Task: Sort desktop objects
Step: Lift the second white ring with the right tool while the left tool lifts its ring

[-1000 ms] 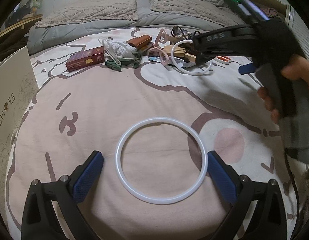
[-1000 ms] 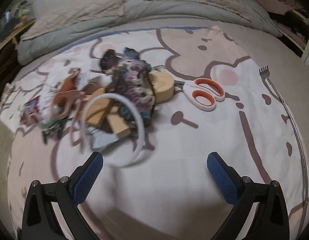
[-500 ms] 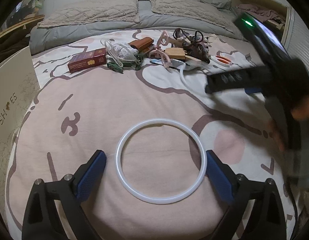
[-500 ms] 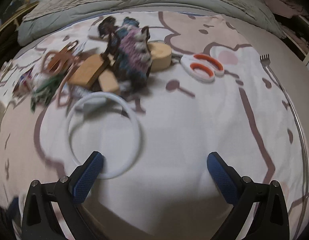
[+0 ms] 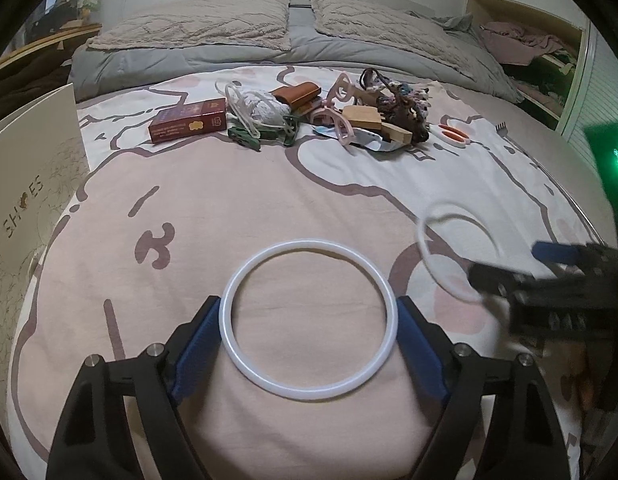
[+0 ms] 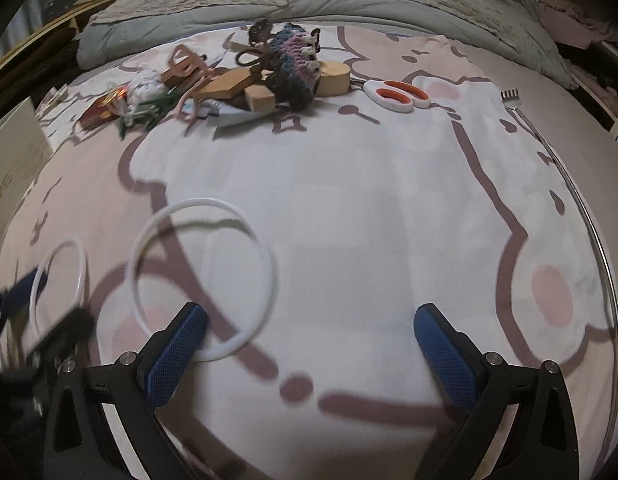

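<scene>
A second ago the right gripper [image 6: 309,352] was up at the heap of odds and ends with a white ring tilted among them; now that second ring [image 6: 203,280] has come down the bed to lie near the first ring [image 5: 309,318], off to its right. The first ring has not moved on the bedspread [image 5: 237,208]. It lies flat, round, with no long axis to speak of. The second ring looks flat too, though blurred; its near edge is against the right gripper's left finger [image 6: 175,354].

The left gripper [image 5: 309,356] sits low and level, pointing up the bed towards the pillows, its fingers spread wide either side of the first ring, close to its rim; whether they touch it I cannot tell. The right gripper is also low, fingers wide apart and nothing between them. The scissors [image 6: 397,94] lie beside the heap.
</scene>
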The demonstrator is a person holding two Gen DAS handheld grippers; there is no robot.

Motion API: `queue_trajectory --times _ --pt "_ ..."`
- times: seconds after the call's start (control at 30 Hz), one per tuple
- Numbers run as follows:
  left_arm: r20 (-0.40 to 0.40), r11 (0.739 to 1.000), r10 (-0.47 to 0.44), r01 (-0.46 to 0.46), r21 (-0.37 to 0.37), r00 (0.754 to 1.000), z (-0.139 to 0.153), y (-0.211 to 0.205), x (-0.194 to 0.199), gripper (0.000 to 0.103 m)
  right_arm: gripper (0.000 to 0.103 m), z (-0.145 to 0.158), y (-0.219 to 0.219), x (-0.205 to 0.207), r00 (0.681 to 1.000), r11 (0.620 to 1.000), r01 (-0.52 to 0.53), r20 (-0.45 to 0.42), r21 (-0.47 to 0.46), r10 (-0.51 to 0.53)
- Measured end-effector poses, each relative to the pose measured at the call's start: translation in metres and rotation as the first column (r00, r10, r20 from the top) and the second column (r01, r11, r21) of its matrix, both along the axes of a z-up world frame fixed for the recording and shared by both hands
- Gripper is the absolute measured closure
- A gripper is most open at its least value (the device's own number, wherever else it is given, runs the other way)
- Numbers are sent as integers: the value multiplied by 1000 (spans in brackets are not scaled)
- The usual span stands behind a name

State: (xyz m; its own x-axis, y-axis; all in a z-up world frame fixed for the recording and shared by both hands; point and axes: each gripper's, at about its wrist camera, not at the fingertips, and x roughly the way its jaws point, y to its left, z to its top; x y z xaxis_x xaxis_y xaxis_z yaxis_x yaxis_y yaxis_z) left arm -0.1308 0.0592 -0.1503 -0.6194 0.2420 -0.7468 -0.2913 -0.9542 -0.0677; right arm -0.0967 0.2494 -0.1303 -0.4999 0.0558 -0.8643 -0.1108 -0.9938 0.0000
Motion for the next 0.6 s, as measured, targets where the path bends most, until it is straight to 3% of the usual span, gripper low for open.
queue_trajectory --times 0.37,0.6 --pt "-4 1000 15 -15 1 1000 2 -6 3 18 0 2 -5 40 999 999 -26 -36 33 27" --pt "8 999 30 -31 25 1000 4 -15 11 18 0 5 -3 63 995 1000 -26 -93 6 27"
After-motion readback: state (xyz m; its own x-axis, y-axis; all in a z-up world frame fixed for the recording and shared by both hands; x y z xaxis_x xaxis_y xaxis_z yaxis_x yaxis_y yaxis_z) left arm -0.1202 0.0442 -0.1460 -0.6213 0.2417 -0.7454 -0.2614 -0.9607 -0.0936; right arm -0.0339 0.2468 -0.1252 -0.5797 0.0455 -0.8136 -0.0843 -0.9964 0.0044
